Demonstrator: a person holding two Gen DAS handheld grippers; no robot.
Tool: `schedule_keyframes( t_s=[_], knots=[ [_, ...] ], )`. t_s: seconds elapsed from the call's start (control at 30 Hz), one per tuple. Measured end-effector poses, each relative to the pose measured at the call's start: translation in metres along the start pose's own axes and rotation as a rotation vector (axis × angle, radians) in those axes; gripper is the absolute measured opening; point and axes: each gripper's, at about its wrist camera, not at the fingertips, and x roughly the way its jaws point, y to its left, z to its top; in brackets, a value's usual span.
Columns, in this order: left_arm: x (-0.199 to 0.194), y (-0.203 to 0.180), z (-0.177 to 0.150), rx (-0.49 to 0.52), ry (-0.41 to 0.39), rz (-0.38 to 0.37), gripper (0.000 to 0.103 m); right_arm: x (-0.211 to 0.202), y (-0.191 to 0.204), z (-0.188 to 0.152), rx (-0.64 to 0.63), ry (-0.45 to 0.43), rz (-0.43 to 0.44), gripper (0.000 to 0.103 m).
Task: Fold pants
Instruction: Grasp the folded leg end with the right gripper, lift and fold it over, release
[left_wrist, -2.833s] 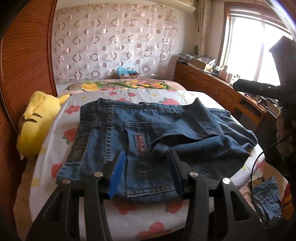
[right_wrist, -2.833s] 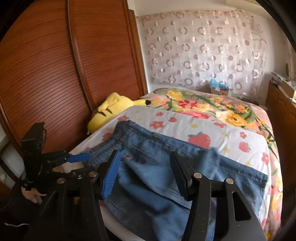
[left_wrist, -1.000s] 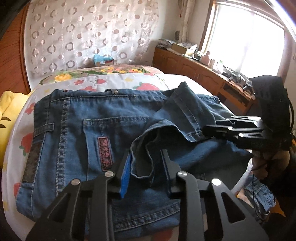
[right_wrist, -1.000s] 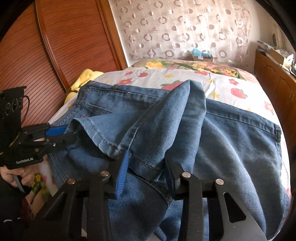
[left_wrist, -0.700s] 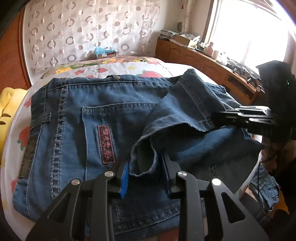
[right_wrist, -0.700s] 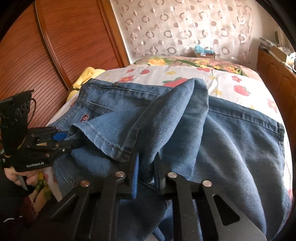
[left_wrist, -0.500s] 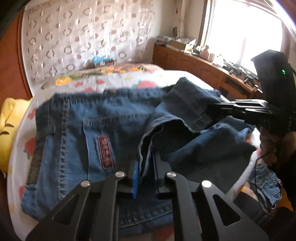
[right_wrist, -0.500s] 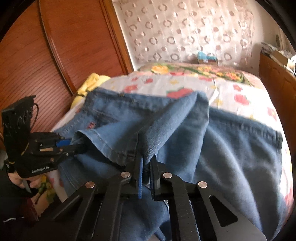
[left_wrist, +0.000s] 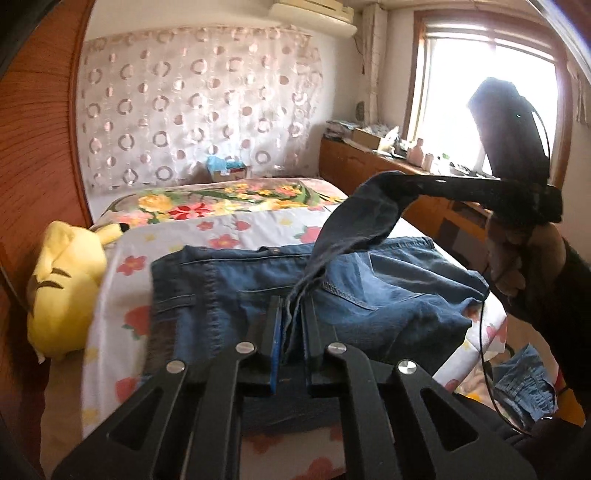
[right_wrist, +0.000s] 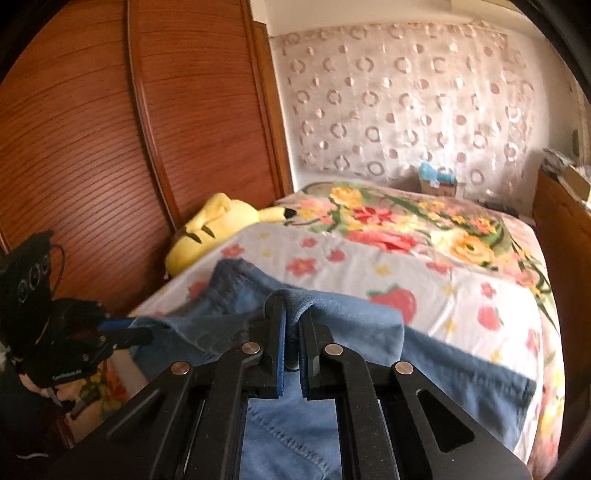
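The blue denim jeans (left_wrist: 236, 295) lie across the near end of the bed (left_wrist: 258, 229), waistband toward the far side, one soft leg hem pulled up off the heap. The left gripper (left_wrist: 291, 325) is clamped on a thin fold of that hem; the right gripper (right_wrist: 291, 332) pinches its other end, raised. Stiff stitched seams ridge the cloth. A plump yellow plush toy (left_wrist: 62, 291) rests at the bed's left edge on the floral sheet.

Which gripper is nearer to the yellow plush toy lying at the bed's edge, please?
Left. The left gripper pinches the blue denim jeans on the side near the yellow plush toy; the right gripper holds them further off, toward the window.
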Motion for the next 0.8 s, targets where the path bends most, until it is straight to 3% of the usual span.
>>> schedule_keyframes(
  t_s=[0.2,0.43,0.8],
  knots=[
    [-0.019,0.023,-0.012,-0.025,0.005,0.051,0.005,0.033,0.032,0.026,-0.033,0.012,0.056,0.003],
    [-0.016,0.047,-0.028,-0.067,0.037,0.090,0.005,0.097,0.075,0.047,-0.106,0.088,0.046,0.003],
    [0.014,0.071,-0.057,-0.133,0.132,0.123,0.005,0.192,0.095,0.041,-0.094,0.208,0.021,0.003]
  ],
)
